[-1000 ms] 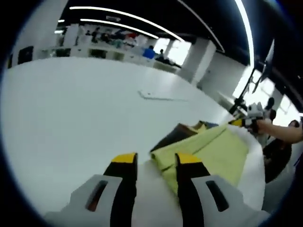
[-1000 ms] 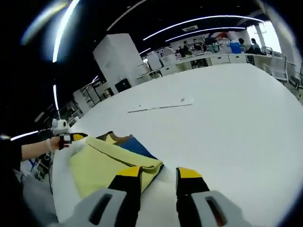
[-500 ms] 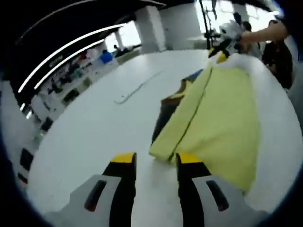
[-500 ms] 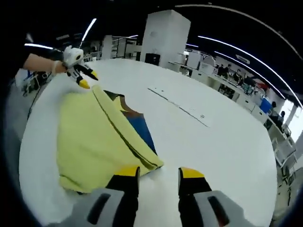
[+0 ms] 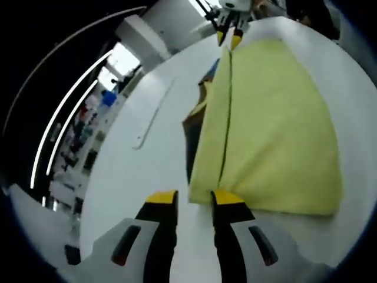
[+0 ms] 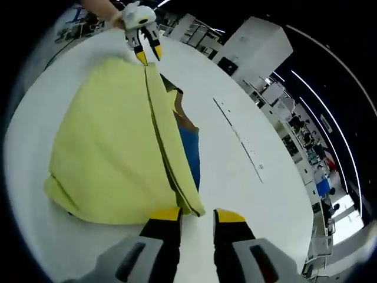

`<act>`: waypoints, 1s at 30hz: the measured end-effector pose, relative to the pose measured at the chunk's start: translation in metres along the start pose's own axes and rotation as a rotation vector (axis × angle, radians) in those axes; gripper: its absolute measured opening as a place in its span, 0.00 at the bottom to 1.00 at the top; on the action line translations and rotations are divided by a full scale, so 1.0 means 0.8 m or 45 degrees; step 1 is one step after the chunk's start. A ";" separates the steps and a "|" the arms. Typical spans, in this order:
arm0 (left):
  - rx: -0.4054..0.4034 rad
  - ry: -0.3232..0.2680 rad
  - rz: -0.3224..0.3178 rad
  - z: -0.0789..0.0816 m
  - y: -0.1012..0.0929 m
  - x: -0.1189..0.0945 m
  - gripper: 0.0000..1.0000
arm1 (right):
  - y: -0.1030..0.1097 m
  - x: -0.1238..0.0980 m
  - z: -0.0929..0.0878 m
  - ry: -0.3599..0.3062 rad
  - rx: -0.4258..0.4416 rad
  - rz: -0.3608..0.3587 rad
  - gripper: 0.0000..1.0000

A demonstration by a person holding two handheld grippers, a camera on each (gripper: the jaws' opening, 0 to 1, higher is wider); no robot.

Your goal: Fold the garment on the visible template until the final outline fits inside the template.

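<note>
A yellow garment (image 5: 277,130) lies folded flat on the white table, with a dark seam running along its folded edge. A blue and brown layer (image 6: 189,147) shows from under that edge. In the left gripper view, my left gripper (image 5: 194,203) is open, its jaws standing on either side of the garment's near corner. My right gripper (image 5: 228,32) is at the far corner. In the right gripper view, my right gripper (image 6: 197,215) is open around the garment (image 6: 106,147) corner nearest it. The left gripper (image 6: 147,53), held by a hand (image 6: 112,15), is at the far end.
The white table (image 5: 135,171) stretches wide beside the garment, with a thin marked line (image 6: 241,138) across it. Desks, pillars and ceiling lights fill the room beyond. The table edge runs close behind the garment on the person's side.
Both cameras have tipped down and come closer to the garment. Each gripper's jaws have narrowed a little, and a garment corner now sits between each pair.
</note>
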State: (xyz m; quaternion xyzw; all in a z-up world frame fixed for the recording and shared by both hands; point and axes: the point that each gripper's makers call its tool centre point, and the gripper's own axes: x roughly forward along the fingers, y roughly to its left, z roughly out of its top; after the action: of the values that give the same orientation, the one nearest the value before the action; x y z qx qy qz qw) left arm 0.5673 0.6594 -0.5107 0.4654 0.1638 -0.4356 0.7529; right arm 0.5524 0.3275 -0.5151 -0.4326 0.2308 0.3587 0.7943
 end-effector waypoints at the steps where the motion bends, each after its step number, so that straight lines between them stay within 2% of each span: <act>1: 0.006 0.002 -0.002 0.001 -0.001 0.000 0.18 | -0.001 0.000 0.001 -0.002 -0.008 -0.006 0.15; 5: 0.035 0.009 -0.010 0.002 -0.002 0.001 0.14 | -0.002 0.001 0.003 -0.010 0.001 -0.008 0.06; 8: 0.032 -0.007 -0.019 0.006 -0.003 -0.004 0.17 | -0.004 -0.001 0.003 -0.012 0.010 -0.012 0.07; 11: 0.085 0.010 -0.055 -0.001 -0.012 -0.009 0.18 | -0.005 0.000 0.002 -0.013 0.023 -0.011 0.07; 12: 0.132 0.032 -0.075 -0.007 -0.017 -0.010 0.18 | -0.004 -0.001 0.003 -0.014 0.028 -0.010 0.07; 15: 0.136 0.060 -0.055 -0.015 -0.016 -0.008 0.17 | -0.004 -0.001 0.004 -0.016 0.033 -0.013 0.06; 17: 0.153 0.066 -0.029 -0.014 -0.011 -0.005 0.17 | -0.003 0.000 0.004 -0.014 0.023 -0.015 0.05; 19: 0.161 0.066 -0.028 -0.010 -0.010 -0.001 0.15 | -0.003 0.002 0.003 -0.009 0.022 -0.014 0.04; 22: 0.154 0.072 -0.024 -0.009 -0.008 0.002 0.05 | -0.004 0.001 0.003 -0.005 0.023 -0.017 0.01; 23: 0.130 0.073 -0.002 -0.009 -0.003 0.000 0.01 | -0.004 0.001 0.003 -0.006 0.023 -0.020 0.00; 24: 0.073 0.058 0.009 -0.007 -0.001 0.000 0.00 | -0.006 -0.001 0.004 -0.013 0.045 -0.023 0.00; 29: -0.274 0.024 0.046 -0.006 0.015 -0.005 0.00 | -0.013 -0.004 0.007 -0.038 0.140 -0.023 0.00; 30: -0.372 0.005 0.067 -0.004 0.023 -0.006 0.00 | -0.015 -0.004 0.009 -0.049 0.194 -0.022 0.00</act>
State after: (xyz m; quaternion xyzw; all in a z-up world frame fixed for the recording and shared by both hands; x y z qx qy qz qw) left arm 0.5802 0.6679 -0.4994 0.3559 0.2146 -0.3862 0.8235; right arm 0.5601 0.3281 -0.5030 -0.3660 0.2382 0.3415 0.8323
